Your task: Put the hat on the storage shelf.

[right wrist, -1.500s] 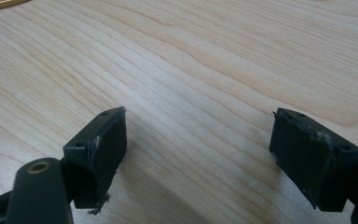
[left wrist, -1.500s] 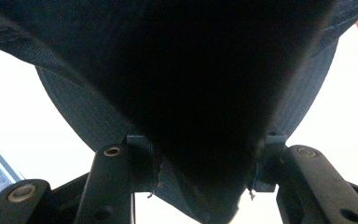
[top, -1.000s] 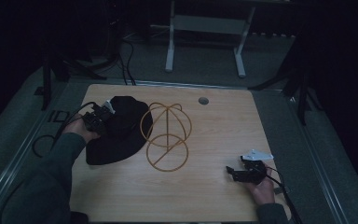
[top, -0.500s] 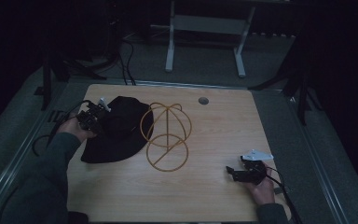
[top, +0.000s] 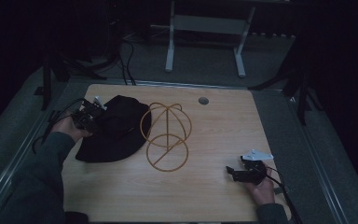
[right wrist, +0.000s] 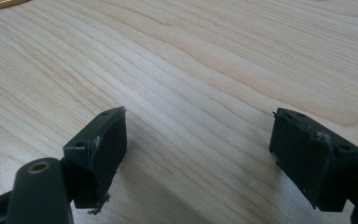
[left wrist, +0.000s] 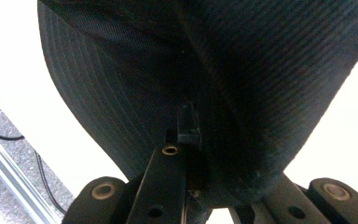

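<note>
A black bucket hat point(top: 114, 130) lies on the left part of the wooden table point(top: 223, 135), its far side raised. My left gripper point(top: 89, 116) is shut on the hat's brim at its left edge; in the left gripper view the black fabric point(left wrist: 205, 74) drapes over the closed jaws. A gold wire hat stand point(top: 166, 135) stands just right of the hat. My right gripper point(top: 233, 172) rests low over the table's right front, open, with bare wood between its pads point(right wrist: 100, 149).
A round cable hole point(top: 203, 100) sits near the table's far edge. Black cables point(top: 126, 56) and white desk legs point(top: 170, 42) are on the floor beyond. The table's front edge is close to my right hand point(top: 263, 191).
My left gripper has pulled the hat's brim a little to the left and up, so the hat has shifted away from the wire stand. The right gripper has stayed still.
</note>
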Demonstrator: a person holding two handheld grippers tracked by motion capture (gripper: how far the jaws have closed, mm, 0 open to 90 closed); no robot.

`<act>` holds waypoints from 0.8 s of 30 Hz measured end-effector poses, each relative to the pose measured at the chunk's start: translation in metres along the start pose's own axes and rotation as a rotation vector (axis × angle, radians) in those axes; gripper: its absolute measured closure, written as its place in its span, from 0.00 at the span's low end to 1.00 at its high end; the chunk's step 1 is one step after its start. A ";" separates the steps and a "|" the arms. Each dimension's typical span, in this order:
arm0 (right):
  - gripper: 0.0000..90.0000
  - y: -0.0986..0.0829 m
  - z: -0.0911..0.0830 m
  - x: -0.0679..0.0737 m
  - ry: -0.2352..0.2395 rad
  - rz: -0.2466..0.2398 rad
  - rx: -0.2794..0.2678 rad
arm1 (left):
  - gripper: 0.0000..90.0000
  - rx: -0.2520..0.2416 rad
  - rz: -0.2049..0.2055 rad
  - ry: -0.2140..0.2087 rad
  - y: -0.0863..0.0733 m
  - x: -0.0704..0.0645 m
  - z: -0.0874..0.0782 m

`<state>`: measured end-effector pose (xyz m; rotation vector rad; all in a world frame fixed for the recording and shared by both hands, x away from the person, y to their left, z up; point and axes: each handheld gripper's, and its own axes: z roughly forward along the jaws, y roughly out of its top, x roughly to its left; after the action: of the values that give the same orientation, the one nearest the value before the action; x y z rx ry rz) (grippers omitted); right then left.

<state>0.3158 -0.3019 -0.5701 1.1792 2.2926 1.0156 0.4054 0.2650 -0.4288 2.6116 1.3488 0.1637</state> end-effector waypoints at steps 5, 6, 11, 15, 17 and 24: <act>0.21 0.000 0.000 0.000 0.000 0.000 0.000 | 0.98 -0.020 -0.009 -0.002 -0.004 0.002 -0.008; 0.21 0.000 0.000 0.000 0.000 0.000 0.000 | 0.98 -0.021 -0.006 -0.002 -0.005 0.002 -0.010; 0.21 0.000 0.000 0.000 -0.001 0.003 0.001 | 0.98 -0.034 -0.006 -0.015 -0.012 0.004 -0.013; 0.21 0.000 0.000 0.000 -0.001 0.003 0.001 | 0.98 -0.048 -0.006 -0.021 -0.016 0.006 -0.018; 0.21 0.000 0.000 0.000 -0.001 0.003 0.001 | 0.98 -0.058 -0.001 -0.028 -0.019 0.008 -0.023; 0.21 0.000 0.000 0.001 -0.002 0.003 0.001 | 0.98 -0.091 0.003 -0.033 -0.027 0.013 -0.035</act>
<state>0.3151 -0.3017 -0.5700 1.1838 2.2907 1.0145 0.3845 0.2950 -0.4005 2.5304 1.2950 0.1775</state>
